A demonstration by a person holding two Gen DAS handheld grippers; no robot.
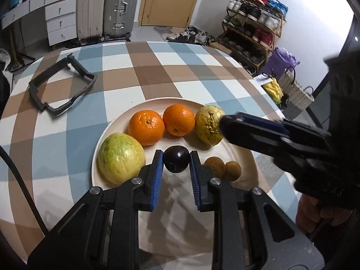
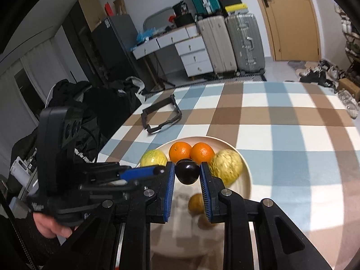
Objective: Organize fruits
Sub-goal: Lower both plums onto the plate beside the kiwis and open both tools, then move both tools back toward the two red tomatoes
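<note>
A cream plate holds a green guava, two oranges, a wrinkled yellow fruit and two small brown fruits. My left gripper is shut on a dark plum just above the plate. In the right wrist view my right gripper is shut on a second dark plum above the plate. The right gripper also shows in the left wrist view, next to the yellow fruit; the left one shows in the right wrist view.
The plate sits on a round table with a checked cloth. A black plastic frame lies at the far left of the table. Suitcases, drawers and a shoe rack stand beyond.
</note>
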